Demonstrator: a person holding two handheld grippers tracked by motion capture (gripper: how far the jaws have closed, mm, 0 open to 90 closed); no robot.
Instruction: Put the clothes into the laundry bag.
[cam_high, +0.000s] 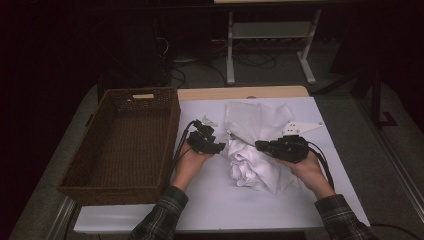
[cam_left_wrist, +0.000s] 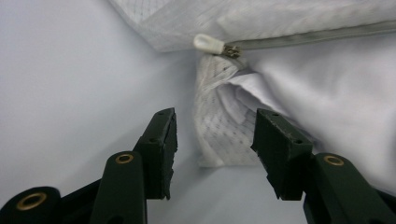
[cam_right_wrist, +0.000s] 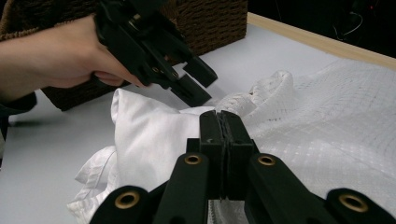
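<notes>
Left gripper (cam_left_wrist: 214, 140) astride mesh bag (cam_left_wrist: 219, 126) edge

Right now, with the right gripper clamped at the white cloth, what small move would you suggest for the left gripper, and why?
Probably ease the left gripper forward and close it: its jaws stand apart around the mesh bag's edge below the zipper pull, not pressing yet.

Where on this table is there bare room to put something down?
Free: the white table top along the near edge, between the two sleeves, and the inside of the wicker basket. Crowded: the middle, where both claws work at the white mesh bag and the cloth bunched at it.
</notes>
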